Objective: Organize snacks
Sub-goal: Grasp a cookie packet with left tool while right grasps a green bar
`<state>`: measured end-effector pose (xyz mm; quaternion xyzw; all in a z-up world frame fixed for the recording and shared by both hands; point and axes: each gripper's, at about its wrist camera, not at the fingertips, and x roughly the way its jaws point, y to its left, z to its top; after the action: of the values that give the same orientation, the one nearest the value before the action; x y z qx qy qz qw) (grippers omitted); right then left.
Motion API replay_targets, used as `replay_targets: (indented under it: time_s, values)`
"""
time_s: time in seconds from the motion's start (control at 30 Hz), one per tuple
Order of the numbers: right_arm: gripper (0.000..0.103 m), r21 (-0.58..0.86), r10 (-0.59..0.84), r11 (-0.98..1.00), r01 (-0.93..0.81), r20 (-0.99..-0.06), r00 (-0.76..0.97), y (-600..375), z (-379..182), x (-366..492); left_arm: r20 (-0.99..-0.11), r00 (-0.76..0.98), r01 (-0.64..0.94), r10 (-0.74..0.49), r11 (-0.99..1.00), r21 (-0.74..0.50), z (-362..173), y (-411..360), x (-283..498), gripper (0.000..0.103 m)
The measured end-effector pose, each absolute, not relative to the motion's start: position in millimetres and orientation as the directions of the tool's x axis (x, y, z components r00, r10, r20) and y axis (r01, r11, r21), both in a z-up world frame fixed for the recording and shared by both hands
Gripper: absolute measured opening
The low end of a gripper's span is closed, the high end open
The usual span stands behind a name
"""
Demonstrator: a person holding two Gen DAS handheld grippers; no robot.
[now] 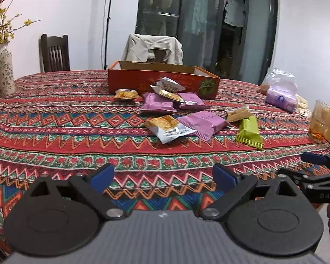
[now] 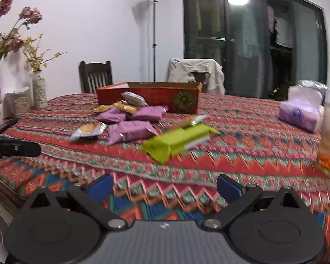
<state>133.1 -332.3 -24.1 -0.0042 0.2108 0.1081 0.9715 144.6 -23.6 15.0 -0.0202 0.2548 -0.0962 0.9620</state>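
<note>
Left wrist view: my left gripper (image 1: pixel 162 177) is spread wide, empty, hovering over the tablecloth (image 1: pixel 55 118). Right gripper (image 2: pixel 164 187) likewise released. Snack packets sit loose in front of the red box (image 1: pixel 162 80); green packet (image 2: pixel 176 140) is nearest. Looks like pre-grasp; next I'd reach and pinch it.
</note>
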Motion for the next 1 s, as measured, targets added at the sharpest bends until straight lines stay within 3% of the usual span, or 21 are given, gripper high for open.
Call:
replay_targets:
  time_s: [0.2, 0.4, 0.53, 0.67, 0.83, 0.87, 0.97, 1.0]
  values:
    - [0.101, 0.030, 0.190, 0.980, -0.194, -0.399, 0.897, -333.2, -24.0, 137.4, -0.484, 0.851, 0.177, -0.205, 0.979, -0.103, 15.4, -28.6, 159.2, 0.098]
    - [0.101, 0.116, 0.232, 0.972, -0.203, -0.388, 0.892, -337.9, -9.1, 169.8, -0.495, 0.846, 0.172, -0.200, 0.980, -0.102, 15.7, -50.4, 206.2, 0.096]
    - [0.099, 0.183, 0.228, 0.970, -0.161, -0.442, 0.868, -343.2, -1.1, 214.1, -0.492, 0.857, 0.160, -0.156, 0.987, -0.034, 15.3, -63.5, 235.5, 0.091]
    - [0.098, 0.221, 0.213, 0.968, -0.117, -0.484, 0.849, -344.2, 0.0, 251.1, -0.572, 0.803, 0.172, -0.166, 0.984, -0.045, 12.8, -64.3, 268.9, 0.084]
    - [0.097, 0.061, 0.105, 0.994, -0.085, -0.548, 0.830, -322.3, -2.1, 287.4, -0.602, 0.785, 0.160, -0.145, 0.987, -0.029, 7.6, -58.0, 284.6, 0.066]
    - [0.092, 0.051, 0.101, 0.995, -0.087, -0.571, 0.815, -319.7, -3.3, 294.4, -0.599, 0.788, 0.157, -0.144, 0.987, -0.030, 7.5, -55.6, 284.3, 0.061]
    - [0.081, 0.028, 0.092, 0.995, -0.093, -0.593, 0.800, -316.7, -4.8, 303.5, -0.597, 0.787, 0.161, -0.152, 0.986, -0.038, 8.9, -47.5, 279.7, 0.059]
    - [0.071, -0.005, 0.075, 0.995, -0.097, -0.601, 0.796, -315.7, -5.8, 302.7, -0.597, 0.788, 0.156, -0.151, 0.987, -0.045, 9.7, -44.2, 278.0, 0.059]
